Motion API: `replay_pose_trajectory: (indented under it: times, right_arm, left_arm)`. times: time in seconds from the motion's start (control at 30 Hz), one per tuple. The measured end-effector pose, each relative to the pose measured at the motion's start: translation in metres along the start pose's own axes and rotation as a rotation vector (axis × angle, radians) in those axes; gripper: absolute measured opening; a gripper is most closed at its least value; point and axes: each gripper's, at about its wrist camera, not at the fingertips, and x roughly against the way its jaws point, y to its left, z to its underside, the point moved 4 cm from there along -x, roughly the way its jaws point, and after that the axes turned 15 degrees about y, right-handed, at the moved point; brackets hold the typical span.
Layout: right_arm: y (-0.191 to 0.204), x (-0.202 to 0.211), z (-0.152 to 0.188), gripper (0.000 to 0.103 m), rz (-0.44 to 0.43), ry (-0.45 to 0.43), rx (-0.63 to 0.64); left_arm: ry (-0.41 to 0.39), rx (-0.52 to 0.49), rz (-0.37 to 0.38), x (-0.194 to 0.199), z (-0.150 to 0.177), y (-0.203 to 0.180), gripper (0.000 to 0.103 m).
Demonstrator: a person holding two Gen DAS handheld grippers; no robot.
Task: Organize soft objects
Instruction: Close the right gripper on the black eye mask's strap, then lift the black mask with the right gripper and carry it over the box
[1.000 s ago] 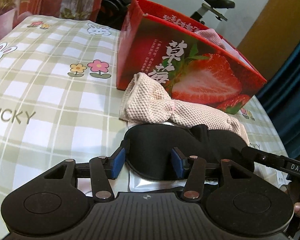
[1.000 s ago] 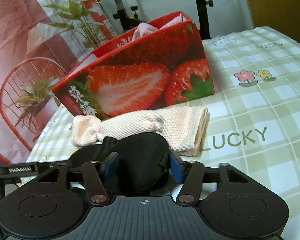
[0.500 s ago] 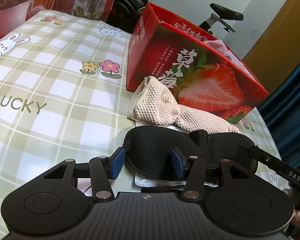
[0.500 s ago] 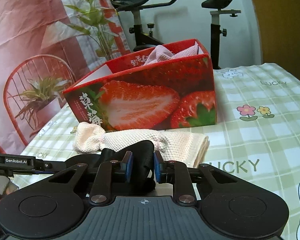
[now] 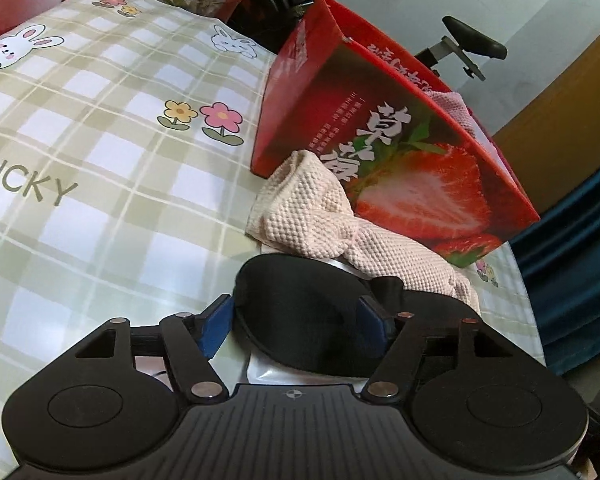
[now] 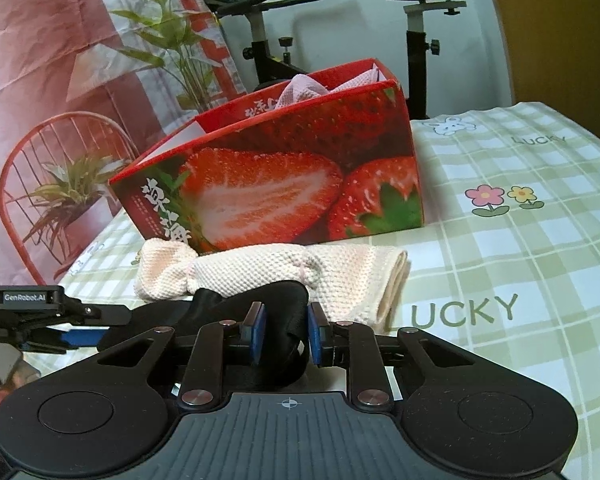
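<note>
A black sleep mask (image 5: 308,312) lies on the checked tablecloth (image 5: 100,168) on a white packet (image 5: 268,368). My left gripper (image 5: 296,320) is open, its blue pads straddling one end of the mask. My right gripper (image 6: 286,332) is shut on the mask's other end (image 6: 284,320), bunching it. A rolled cream knitted cloth (image 5: 324,220) lies just beyond the mask, against the red strawberry box (image 5: 380,148); the cloth also shows in the right wrist view (image 6: 300,276), as does the box (image 6: 280,184). Pink cloth (image 6: 304,88) sticks out of the box.
The left gripper's body (image 6: 32,308) shows at the left of the right wrist view. An exercise bike (image 6: 416,20) and a red chair (image 6: 52,168) stand beyond the table. The tablecloth (image 6: 520,240) extends to the right of the box.
My right gripper has closed on the mask's end and lifted slightly. The left gripper stays open around the other end, and its view has tilted.
</note>
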Motion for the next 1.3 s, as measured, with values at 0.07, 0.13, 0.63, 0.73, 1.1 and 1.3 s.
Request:
replay_pose_trajectory:
  times: [0.07,0.13,0.63,0.73,1.1,1.3]
  right_arm:
    - [0.001,0.002,-0.001,0.021,-0.011,-0.006,-0.001]
    - [0.001,0.004,-0.003,0.021,-0.024,-0.014,-0.005]
    - [0.03,0.04,-0.035,0.013,-0.119,-0.131,0.08]
    - [0.036,0.054,-0.052,0.013,-0.126,-0.181,0.107]
    - [0.046,0.072,-0.154,0.013,-0.073,-0.326,0.187]
    - [0.038,0.044,-0.202,0.013,0.055,-0.341,0.218]
  left_arm:
    - [0.0,-0.005,-0.015,0.001,0.002,0.0,0.062]
    - [-0.015,-0.008,-0.046,0.005,0.003,0.001,0.048]
    - [-0.24,-0.179,-0.052,0.068,0.002,-0.029,0.018]
    - [-0.301,-0.22,-0.061,0.086,-0.008,-0.042,0.018]
    - [-0.463,-0.342,-0.07,0.111,-0.087,-0.105,0.017]
    - [-0.469,-0.347,-0.123,0.081,-0.132,-0.123,0.017]
